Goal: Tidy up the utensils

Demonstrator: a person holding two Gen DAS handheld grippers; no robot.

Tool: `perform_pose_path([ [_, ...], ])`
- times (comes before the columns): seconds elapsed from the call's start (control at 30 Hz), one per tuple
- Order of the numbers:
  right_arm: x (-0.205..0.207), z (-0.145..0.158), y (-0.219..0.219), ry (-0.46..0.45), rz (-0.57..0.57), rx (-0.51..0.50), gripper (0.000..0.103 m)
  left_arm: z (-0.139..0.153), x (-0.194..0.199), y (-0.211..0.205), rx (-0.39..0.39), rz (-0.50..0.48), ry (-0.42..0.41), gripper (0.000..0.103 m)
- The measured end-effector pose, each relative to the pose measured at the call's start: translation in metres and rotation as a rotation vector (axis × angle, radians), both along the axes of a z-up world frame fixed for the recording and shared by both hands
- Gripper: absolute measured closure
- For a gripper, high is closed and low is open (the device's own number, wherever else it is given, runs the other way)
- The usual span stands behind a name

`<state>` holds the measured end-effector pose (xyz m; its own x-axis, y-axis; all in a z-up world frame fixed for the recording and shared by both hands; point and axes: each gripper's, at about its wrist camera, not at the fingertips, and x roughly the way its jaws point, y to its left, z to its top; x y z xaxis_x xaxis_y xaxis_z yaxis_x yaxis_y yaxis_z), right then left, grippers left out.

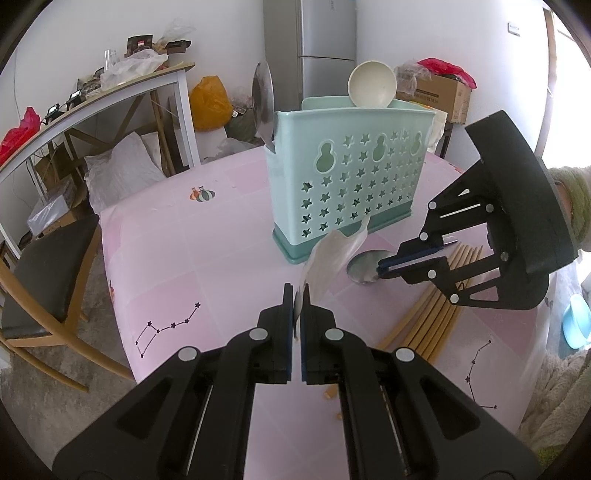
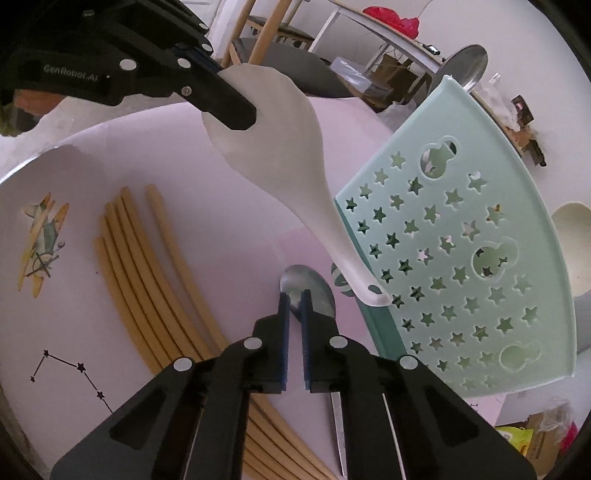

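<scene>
My left gripper (image 1: pixel 296 295) is shut on the wide end of a translucent white rice paddle (image 1: pixel 332 254), held above the table; the paddle's (image 2: pixel 288 147) narrow handle slants down toward the mint utensil holder (image 1: pixel 351 173). A metal spoon (image 1: pixel 364 264) lies on the pink tablecloth in front of the holder. My right gripper (image 1: pixel 380 268) is shut on that spoon (image 2: pixel 317 291) near its bowl, and the handle runs back under the fingers. Several wooden chopsticks (image 2: pixel 147 277) lie beside the spoon. The holder (image 2: pixel 461 240) contains a cream ladle (image 1: pixel 373 83) and a metal ladle (image 1: pixel 262 96).
The pink table (image 1: pixel 203 258) ends close on the left, where a dark-seated wooden chair (image 1: pixel 48 266) stands. A cluttered white side table (image 1: pixel 110 99) and a fridge (image 1: pixel 325 33) are behind. A person's fuzzy sleeve (image 1: pixel 569 199) is at the right edge.
</scene>
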<state>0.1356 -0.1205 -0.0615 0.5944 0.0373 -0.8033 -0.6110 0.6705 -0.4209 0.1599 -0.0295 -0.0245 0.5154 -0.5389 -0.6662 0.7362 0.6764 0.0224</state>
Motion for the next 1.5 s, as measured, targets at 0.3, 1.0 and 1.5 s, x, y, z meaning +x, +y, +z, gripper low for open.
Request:
perform_pose_path([
  [0.3, -0.009, 0.008, -0.001, -0.083, -0.047, -0.043, 0.098, 0.000, 0.000, 0.001, -0.002, -0.002, -0.001, 0.101],
  [1.0, 0.051, 0.010, -0.040, 0.305, -0.093, 0.199, 0.079, 0.000, -0.002, 0.001, -0.004, 0.000, 0.001, 0.101],
  [1.5, 0.030, 0.006, -0.014, 0.204, -0.014, 0.097, 0.097, 0.001, -0.005, 0.001, -0.001, -0.003, -0.004, 0.101],
])
